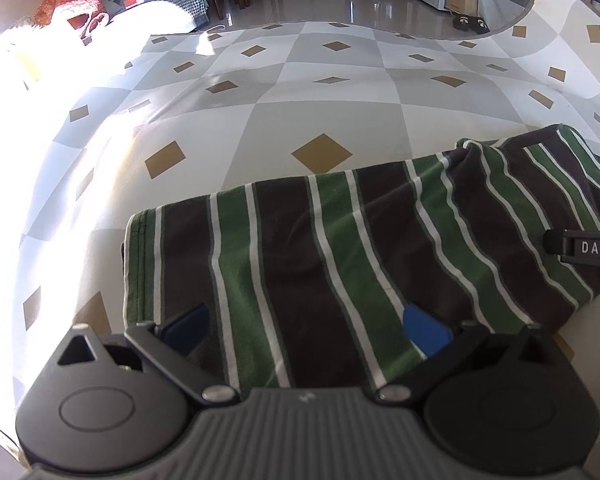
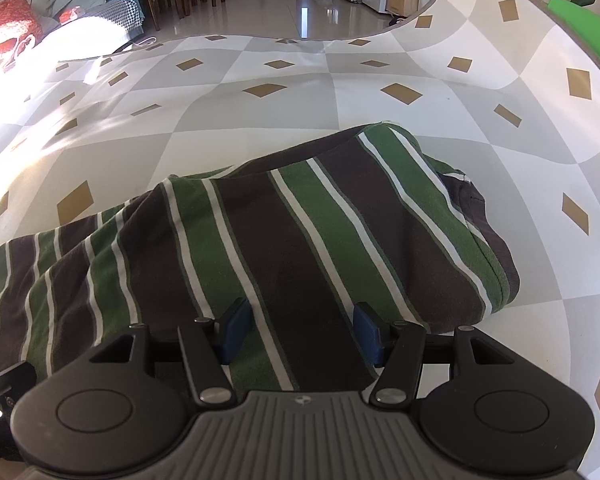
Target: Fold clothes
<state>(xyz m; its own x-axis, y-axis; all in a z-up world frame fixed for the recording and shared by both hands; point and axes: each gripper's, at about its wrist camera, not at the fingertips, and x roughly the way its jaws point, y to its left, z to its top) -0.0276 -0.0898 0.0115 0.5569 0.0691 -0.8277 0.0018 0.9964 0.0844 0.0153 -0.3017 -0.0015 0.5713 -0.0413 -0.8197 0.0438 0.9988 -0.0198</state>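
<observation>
**Striped garment in a compact bundle, both grippers poised over its near edge**

Checked table cover (image 1: 332,92): grey and white squares with tan diamonds, spread wide, its far right side curling upward. It gives a flat, bare bed for laying cloth out.

Striped garment (image 1: 340,248): green, dark brown and white, lying on the cover in a long layered band, hem edge at its left end, the right end bunched with dark fabric peeking from beneath. Layers lie doubled over, which fits either a fold under way or one already made; I cannot tell which.

Left gripper (image 1: 306,326): low over the near edge, blue pads wide apart, nothing between them.

Right gripper (image 2: 302,330): same low, forward-pointing pose over the thicker end, fingers parted, cloth beneath but not pinched.
</observation>
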